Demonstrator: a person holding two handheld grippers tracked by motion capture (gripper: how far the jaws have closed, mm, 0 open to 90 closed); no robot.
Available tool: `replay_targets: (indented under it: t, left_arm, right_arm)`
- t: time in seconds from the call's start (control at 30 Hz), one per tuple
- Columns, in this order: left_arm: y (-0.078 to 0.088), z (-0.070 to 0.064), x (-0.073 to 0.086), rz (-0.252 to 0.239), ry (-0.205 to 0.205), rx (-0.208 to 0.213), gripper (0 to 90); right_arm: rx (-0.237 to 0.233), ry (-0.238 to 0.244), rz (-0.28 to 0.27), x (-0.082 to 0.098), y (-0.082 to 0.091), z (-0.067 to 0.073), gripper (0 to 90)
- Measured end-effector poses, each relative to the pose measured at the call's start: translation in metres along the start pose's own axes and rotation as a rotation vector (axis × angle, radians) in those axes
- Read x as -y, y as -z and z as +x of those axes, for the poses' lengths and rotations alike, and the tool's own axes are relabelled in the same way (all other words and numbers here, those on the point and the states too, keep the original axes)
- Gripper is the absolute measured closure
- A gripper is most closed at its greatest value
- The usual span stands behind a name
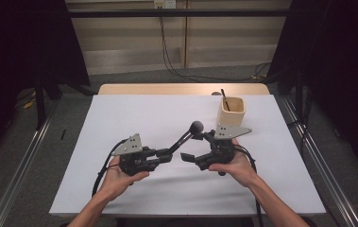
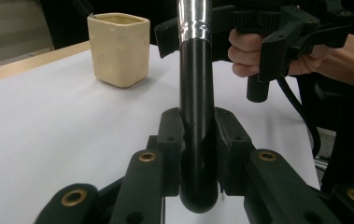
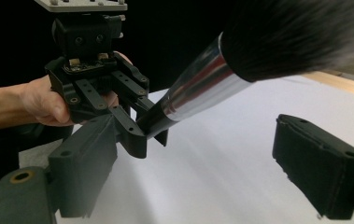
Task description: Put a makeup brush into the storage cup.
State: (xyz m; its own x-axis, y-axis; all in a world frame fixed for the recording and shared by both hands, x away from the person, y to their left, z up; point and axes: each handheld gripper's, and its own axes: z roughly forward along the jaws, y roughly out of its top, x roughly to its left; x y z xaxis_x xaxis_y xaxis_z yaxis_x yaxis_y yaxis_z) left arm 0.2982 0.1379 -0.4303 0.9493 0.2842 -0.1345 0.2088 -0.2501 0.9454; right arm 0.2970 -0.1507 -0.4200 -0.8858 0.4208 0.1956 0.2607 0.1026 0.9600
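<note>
Cup (image 1: 232, 112), cream-coloured and square-walled, standing upright on the far right part of the white table (image 1: 134, 118), well apart from both grippers. Inside it, one thin dark stick (image 1: 224, 98), leaning and poking above the rim; the rest of the inside hidden from the high view. Same cup (image 2: 118, 49) in the left gripper view, contents not to be made out there.

Makeup brush (image 1: 186, 136) held in the air over the middle of the table, between the two hands: black handle (image 2: 196, 121) clamped in the left gripper (image 1: 165, 154), jaws closed tight on its lower end. Silver collar (image 3: 198, 88) and dark bristle head (image 3: 296, 32) rising up and to the right, toward the right gripper (image 1: 191, 158). Right gripper's jaws standing apart, gripping nothing, the brush head just above them.
</note>
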Motion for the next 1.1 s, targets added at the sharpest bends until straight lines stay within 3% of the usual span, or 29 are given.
replay_targets:
  t: [0.4,0.47,0.6,1.1]
  left_arm:
    - [-0.014,-0.001,0.008,0.036,0.003,0.015,74.5]
    - [-0.014,-0.002,0.009,0.043,-0.014,-0.002,74.5]
    - [-0.015,-0.001,0.011,0.047,-0.006,0.000,74.5]
    - [-0.019,-0.003,0.013,0.053,-0.011,-0.002,74.0]
  right_arm:
    - [-0.041,-0.060,-0.009,0.004,-0.003,-0.004,47.3]
    - [-0.044,-0.084,-0.016,0.005,-0.003,-0.005,51.4]
    - [-0.048,-0.123,-0.028,0.007,-0.004,-0.009,59.0]
    - [-0.076,-0.173,-0.033,0.006,-0.004,-0.009,68.0]
